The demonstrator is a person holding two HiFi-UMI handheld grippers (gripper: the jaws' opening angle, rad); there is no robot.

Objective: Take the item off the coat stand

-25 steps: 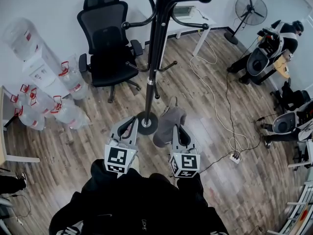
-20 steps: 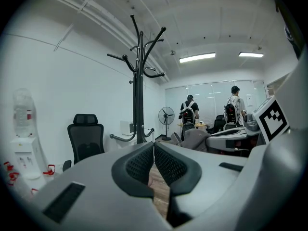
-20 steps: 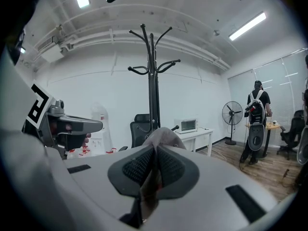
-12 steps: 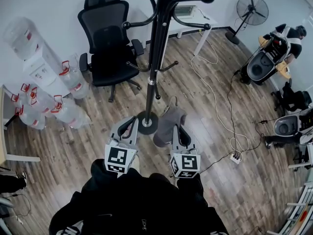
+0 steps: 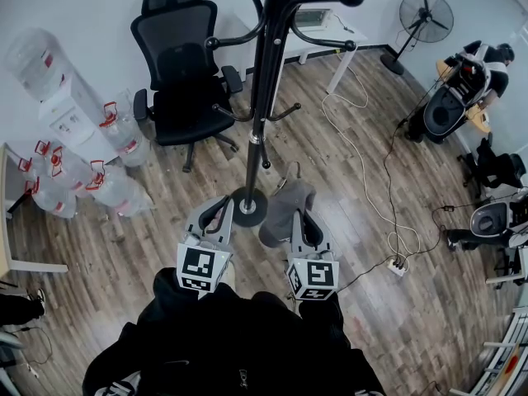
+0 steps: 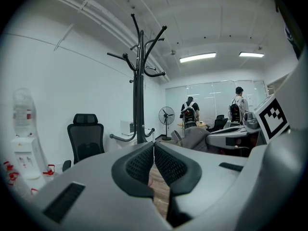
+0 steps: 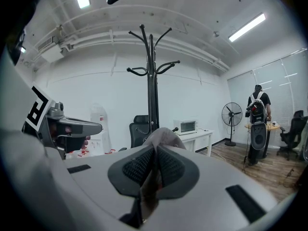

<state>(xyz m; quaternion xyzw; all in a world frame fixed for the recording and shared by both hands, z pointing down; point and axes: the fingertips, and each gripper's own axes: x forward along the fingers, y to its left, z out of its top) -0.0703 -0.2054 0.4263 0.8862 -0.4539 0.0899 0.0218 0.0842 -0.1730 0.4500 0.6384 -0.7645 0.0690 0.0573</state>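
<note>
Right gripper (image 5: 299, 214) is pinching soft grey fabric item (image 5: 285, 209), 3 o'clock of black metal coat stand (image 5: 262, 97) | left gripper (image 5: 216, 213) is sitting closed, empty.

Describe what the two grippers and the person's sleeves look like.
Both the left gripper and right gripper are light grey, with dark ribbed pads inside the jaws and a black-and-white marker cube at the rear. The sleeves are black.

Left tool (image 6: 153, 148) closed; right tool (image 7: 155, 150) clamping cloth (image 5: 285, 209).
</note>
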